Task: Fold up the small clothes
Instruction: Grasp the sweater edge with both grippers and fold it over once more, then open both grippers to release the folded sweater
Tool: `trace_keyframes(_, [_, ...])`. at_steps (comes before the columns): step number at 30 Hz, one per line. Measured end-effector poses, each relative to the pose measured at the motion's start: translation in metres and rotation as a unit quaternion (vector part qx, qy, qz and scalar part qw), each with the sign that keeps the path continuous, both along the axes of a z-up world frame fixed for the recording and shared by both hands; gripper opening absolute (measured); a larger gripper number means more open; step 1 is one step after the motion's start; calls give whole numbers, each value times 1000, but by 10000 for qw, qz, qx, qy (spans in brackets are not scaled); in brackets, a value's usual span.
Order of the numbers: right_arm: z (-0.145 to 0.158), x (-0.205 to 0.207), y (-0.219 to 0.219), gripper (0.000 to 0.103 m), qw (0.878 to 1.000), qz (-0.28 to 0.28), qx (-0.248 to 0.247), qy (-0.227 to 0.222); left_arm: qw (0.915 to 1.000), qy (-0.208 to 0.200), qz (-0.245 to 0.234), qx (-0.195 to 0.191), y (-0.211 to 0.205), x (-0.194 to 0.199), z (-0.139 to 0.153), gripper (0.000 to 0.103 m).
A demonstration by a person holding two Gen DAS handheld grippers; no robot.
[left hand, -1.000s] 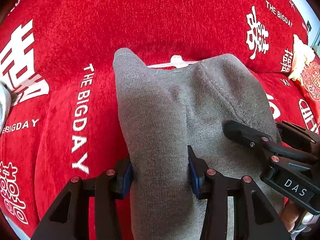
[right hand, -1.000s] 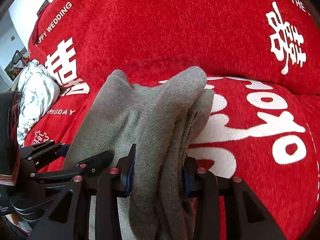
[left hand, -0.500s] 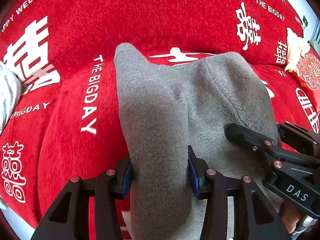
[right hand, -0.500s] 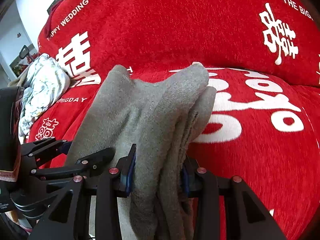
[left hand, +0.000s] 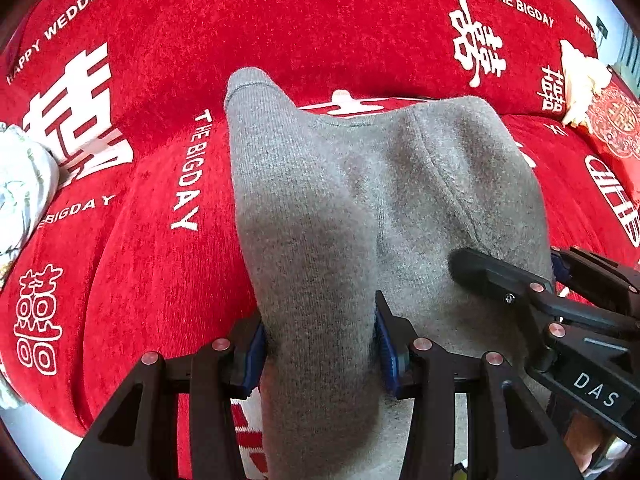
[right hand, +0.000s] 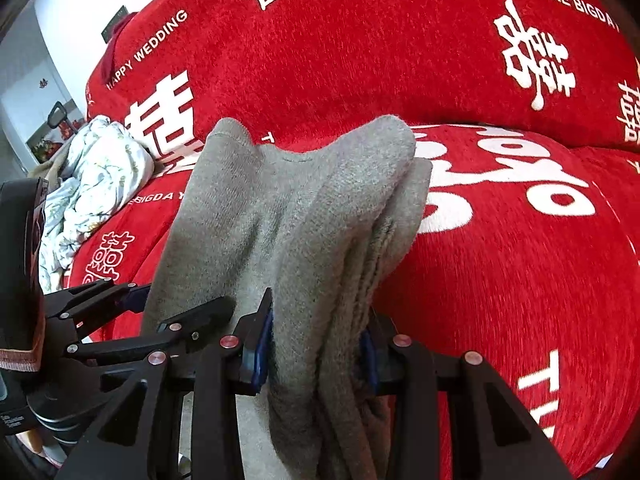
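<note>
My left hand-held gripper (left hand: 320, 344): matte black plastic, two angular fingers with triangular cut-outs, blue ribbed pads (left hand: 386, 354) on inner faces, round copper-coloured rivets along top. My right hand-held gripper (right hand: 316, 356): same black build, same blue pads, same coppery rivets. Seen from left wrist view, right one carries small screw on its finger and black plate with white letters "DAS" (left hand: 596, 390). Seen from right wrist view, left one has black round body and dark band with pale reddish edge (right hand: 24, 280).

red sofa cover (right hand: 500, 280) | white lettering | white wall (right hand: 76, 8)
</note>
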State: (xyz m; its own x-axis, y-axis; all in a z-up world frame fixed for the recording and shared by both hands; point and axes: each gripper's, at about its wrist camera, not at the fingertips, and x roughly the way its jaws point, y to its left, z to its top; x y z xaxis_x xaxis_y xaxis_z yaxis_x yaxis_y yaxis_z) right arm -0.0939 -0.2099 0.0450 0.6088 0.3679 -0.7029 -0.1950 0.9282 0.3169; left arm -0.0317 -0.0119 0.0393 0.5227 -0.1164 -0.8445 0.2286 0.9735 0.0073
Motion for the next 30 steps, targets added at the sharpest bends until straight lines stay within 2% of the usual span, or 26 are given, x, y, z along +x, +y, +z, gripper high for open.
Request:
trace_keyframes(5, [-8, -3, -8, 39, 9998, -70, 167, 91, 10000, 3, -3, -27, 1, -3, -3, 48])
trace_keyframes(14, [-26, 6, -14, 40, 9994, -132, 182, 264, 10000, -18, -11, -55, 3, -1, -13, 50])
trace_keyframes(16, [-28, 9, -16, 44, 9994, -123, 164, 277, 10000, -44, 17, -8, 4, 0, -15, 56])
trace_keyframes(18, [-31, 11, -18, 59, 9993, -185, 67, 316, 9998, -55, 187, 57, 9, 2, -17, 76])
trace_keyframes(19, [-31, 12, -21, 71, 9991, -278, -1, 325, 9995, -71, 295, 111, 12, 2, -17, 82])
trace_keyframes(20, [-29, 10, -24, 73, 9987, -391, -37, 319, 9989, -107, 434, 172, 16, 1, -15, 88])
trace_keyframes(22, [-18, 0, -32, 73, 9982, -581, 17, 152, 9986, -136, 478, 163, 21, -3, -11, 88])
trace_keyframes(24, [3, -18, -30, 73, 9981, -515, -22, -343, 9979, -288, 493, 307, 22, -11, -6, 88])
trace_keyframes(27, [23, -39, -11, 73, 9959, 55, -235, -872, 9953, -571, 515, 591, 20, -24, -2, 88])
trace_keyframes(30, [19, -45, 6, 73, 9939, 556, -278, -916, 9950, -572, 606, 559, 27, -29, -6, 88])
